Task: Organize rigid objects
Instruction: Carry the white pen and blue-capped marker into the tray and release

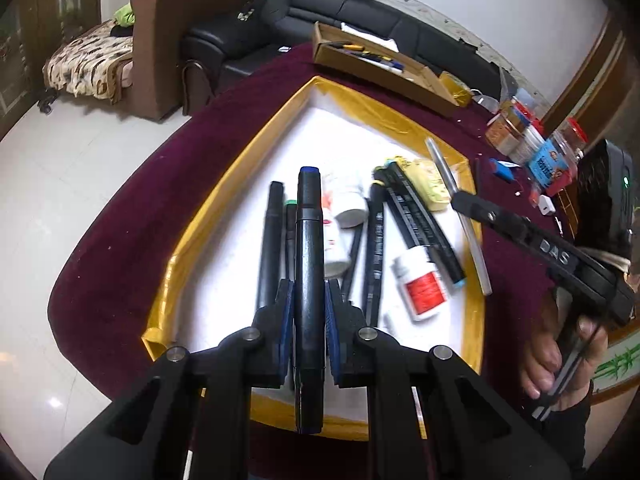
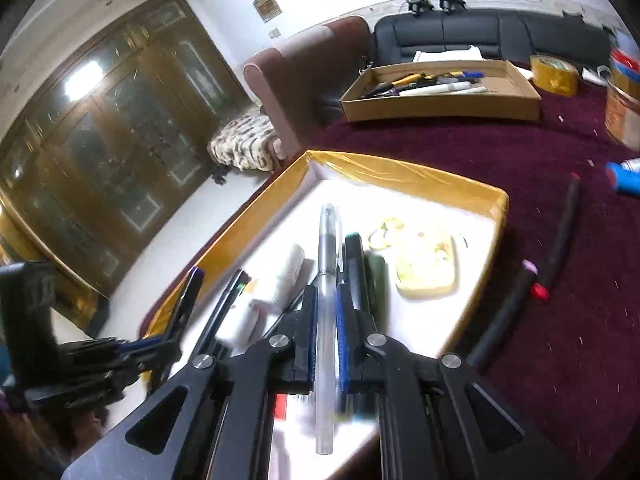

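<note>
Grippers both grasp pens above the yellow-rimmed tray: left gripper a blue-capped marker, right gripper a clear pen.

Behind the maroon-clothed worktop: a long black leather sofa against the white wall, beside a brown fabric armchair with a leopard-print blanket over its seat. Glossy white floor tiles below. Off to the side, dark wooden glazed double doors, and a small framed notice pinned to the wall.
</note>
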